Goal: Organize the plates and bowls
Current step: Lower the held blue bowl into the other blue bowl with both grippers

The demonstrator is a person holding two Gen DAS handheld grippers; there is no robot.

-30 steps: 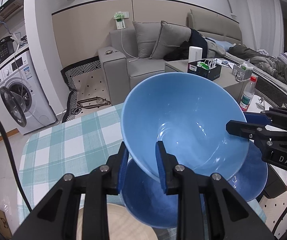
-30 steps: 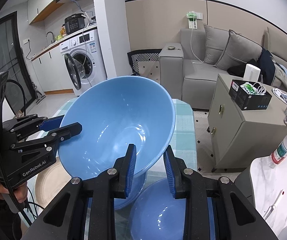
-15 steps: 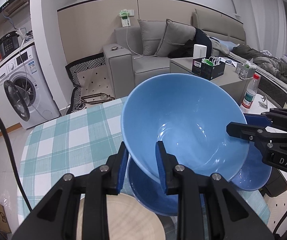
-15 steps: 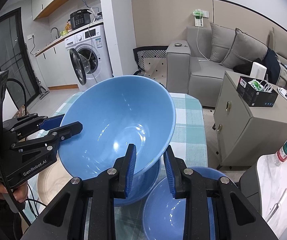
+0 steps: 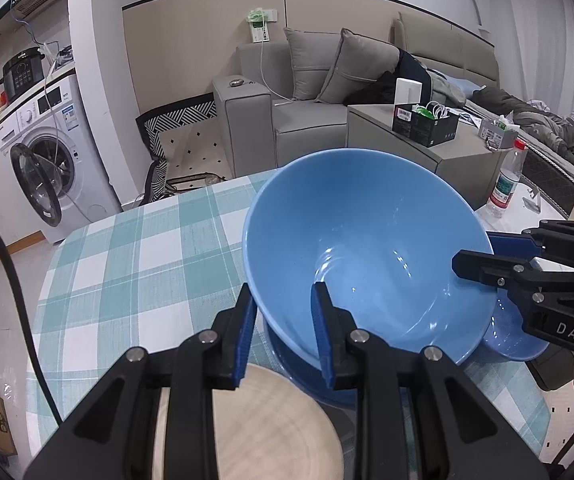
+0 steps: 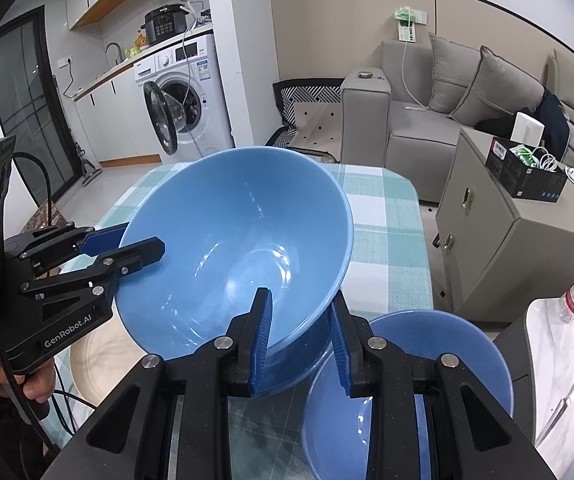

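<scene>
A large blue bowl (image 5: 367,248) (image 6: 235,248) is held above the checked table by both grippers. My left gripper (image 5: 285,334) is shut on its near rim; it shows at the left of the right wrist view (image 6: 127,248). My right gripper (image 6: 299,340) is shut on the opposite rim; it shows at the right of the left wrist view (image 5: 483,256). Under the held bowl sits another blue bowl (image 5: 307,376) (image 6: 291,364). A smaller blue bowl (image 6: 407,384) (image 5: 515,340) sits to its right. A beige plate (image 5: 255,424) (image 6: 95,356) lies to its left.
The table with a teal checked cloth (image 5: 135,256) (image 6: 387,232) extends ahead. Beyond it are a washing machine (image 5: 43,160), a grey sofa (image 5: 307,100) and a side cabinet (image 6: 507,216). A water bottle (image 5: 505,184) stands on a white marble surface at the right.
Both grippers and the held bowl have come lower and nearer the bowl on the table. The beige plate and small bowl show more fully.
</scene>
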